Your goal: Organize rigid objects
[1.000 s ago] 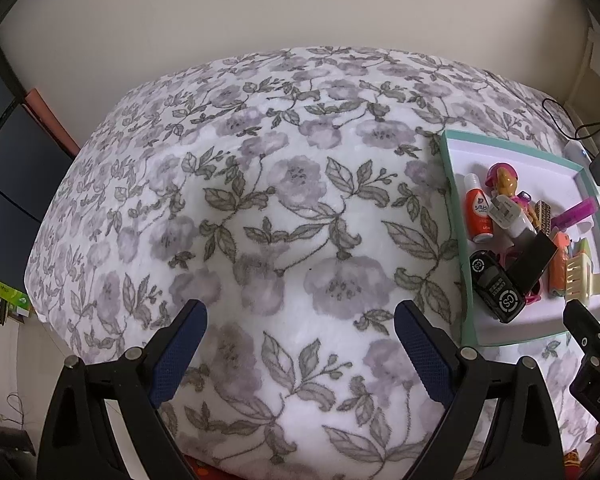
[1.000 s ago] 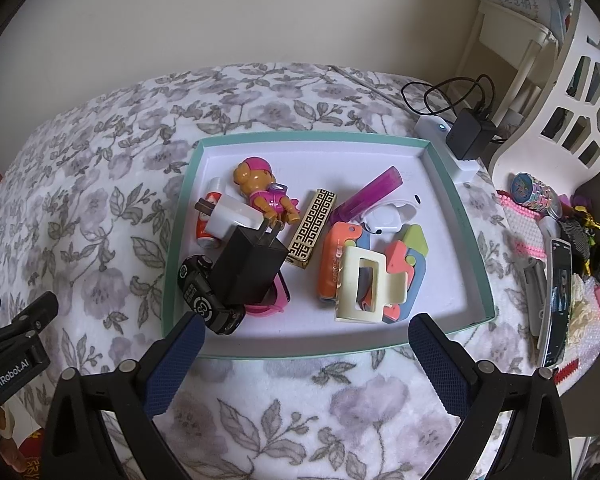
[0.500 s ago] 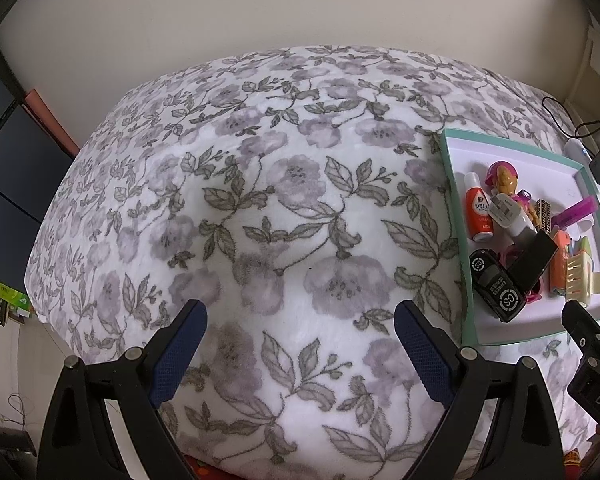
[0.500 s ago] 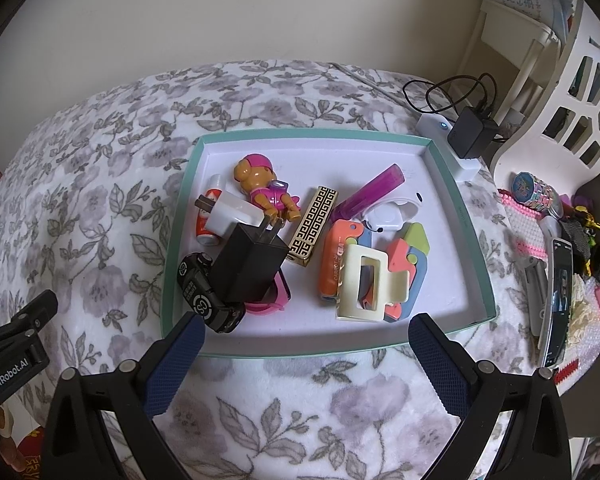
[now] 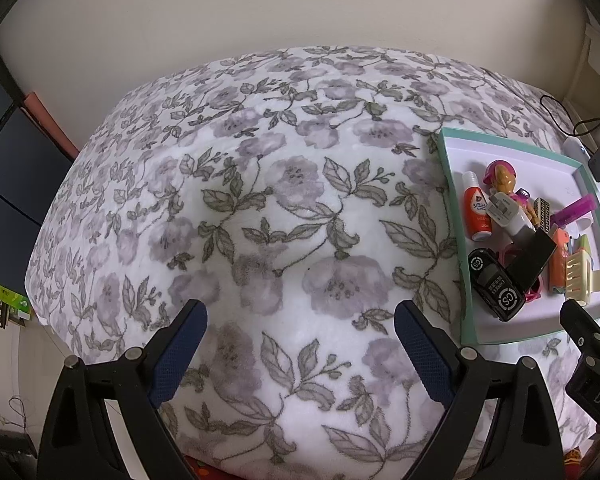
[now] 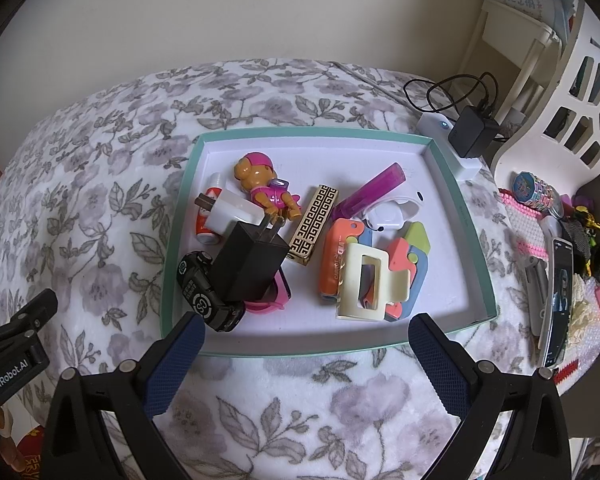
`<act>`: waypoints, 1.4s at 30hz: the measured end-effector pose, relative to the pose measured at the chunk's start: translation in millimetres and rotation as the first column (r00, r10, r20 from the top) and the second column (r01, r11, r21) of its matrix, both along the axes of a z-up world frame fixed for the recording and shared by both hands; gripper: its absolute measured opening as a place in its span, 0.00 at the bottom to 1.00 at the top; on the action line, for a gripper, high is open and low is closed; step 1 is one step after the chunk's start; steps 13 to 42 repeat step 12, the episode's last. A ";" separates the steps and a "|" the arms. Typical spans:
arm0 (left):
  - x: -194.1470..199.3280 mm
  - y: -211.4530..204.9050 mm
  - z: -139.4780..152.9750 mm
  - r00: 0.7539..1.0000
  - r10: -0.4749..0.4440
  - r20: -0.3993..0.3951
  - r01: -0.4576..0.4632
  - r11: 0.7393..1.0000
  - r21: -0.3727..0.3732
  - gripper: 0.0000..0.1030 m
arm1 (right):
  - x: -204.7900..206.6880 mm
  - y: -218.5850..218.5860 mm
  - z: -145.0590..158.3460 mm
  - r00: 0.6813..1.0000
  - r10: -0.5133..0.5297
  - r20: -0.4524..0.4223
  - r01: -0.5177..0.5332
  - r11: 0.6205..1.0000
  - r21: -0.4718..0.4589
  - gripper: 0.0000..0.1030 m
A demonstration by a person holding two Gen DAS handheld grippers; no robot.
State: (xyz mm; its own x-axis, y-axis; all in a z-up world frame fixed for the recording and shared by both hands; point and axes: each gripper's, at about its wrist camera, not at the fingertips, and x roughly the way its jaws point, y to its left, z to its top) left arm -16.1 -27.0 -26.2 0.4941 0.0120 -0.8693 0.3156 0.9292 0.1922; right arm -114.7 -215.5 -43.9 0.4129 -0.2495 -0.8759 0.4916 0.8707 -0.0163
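Rigid objects lie heaped in a shallow teal-rimmed tray (image 6: 466,222) with a white floor, set on a floral fleece blanket (image 5: 284,216); the tray sits directly ahead of the right gripper (image 6: 306,346) and well to the right of the left gripper (image 5: 300,334). Both tools are released, jaws spread wide and grasping nothing, the left one over bare blanket. The black wall charger (image 6: 250,266) leans on a black toy car (image 6: 208,298) and a pink ring-shaped item, its prongs touching a white plug adapter (image 6: 230,212); lifting any one of these would probably topple its neighbours. A cream hair claw clip (image 6: 370,288) sits atop flat pastel plastic pieces and beside an orange case (image 6: 336,258); its open frame and teeth could snag what lies under it. The orange-and-white tube (image 5: 476,210) and the translucent purple stick (image 6: 374,190) are smooth and rounded, so they may roll or slip from hard pads. The pup figurine (image 6: 262,186) is glossy and irregular, offering few parallel faces. The gold-and-black patterned bar (image 6: 314,226) is flat and boxy, an easier grip. The soft, yielding blanket may let the light tray tilt or slide under a push. A phone (image 6: 558,300) and trinkets crowd the right margin, close enough to be knocked.
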 end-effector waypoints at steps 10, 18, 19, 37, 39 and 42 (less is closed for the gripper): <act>-1.6 -0.9 1.4 1.000 -0.005 0.011 0.005 1.000 0.004 0.92 | 0.8 0.3 0.6 1.000 0.003 -0.003 -0.003 1.000 0.001 1.00; -1.1 -1.4 1.0 1.000 -0.018 0.004 0.018 1.000 -0.004 0.92 | 0.4 0.6 0.4 1.000 0.002 -0.003 -0.002 1.000 0.002 1.00; -1.1 -1.4 1.0 1.000 -0.018 0.004 0.018 1.000 -0.004 0.92 | 0.4 0.6 0.4 1.000 0.002 -0.003 -0.002 1.000 0.002 1.00; -1.1 -1.4 1.0 1.000 -0.018 0.004 0.018 1.000 -0.004 0.92 | 0.4 0.6 0.4 1.000 0.002 -0.003 -0.002 1.000 0.002 1.00; -1.1 -1.4 1.0 1.000 -0.018 0.004 0.018 1.000 -0.004 0.92 | 0.4 0.6 0.4 1.000 0.002 -0.003 -0.002 1.000 0.002 1.00; -1.1 -1.4 1.0 1.000 -0.018 0.004 0.018 1.000 -0.004 0.92 | 0.4 0.6 0.4 1.000 0.002 -0.003 -0.002 1.000 0.002 1.00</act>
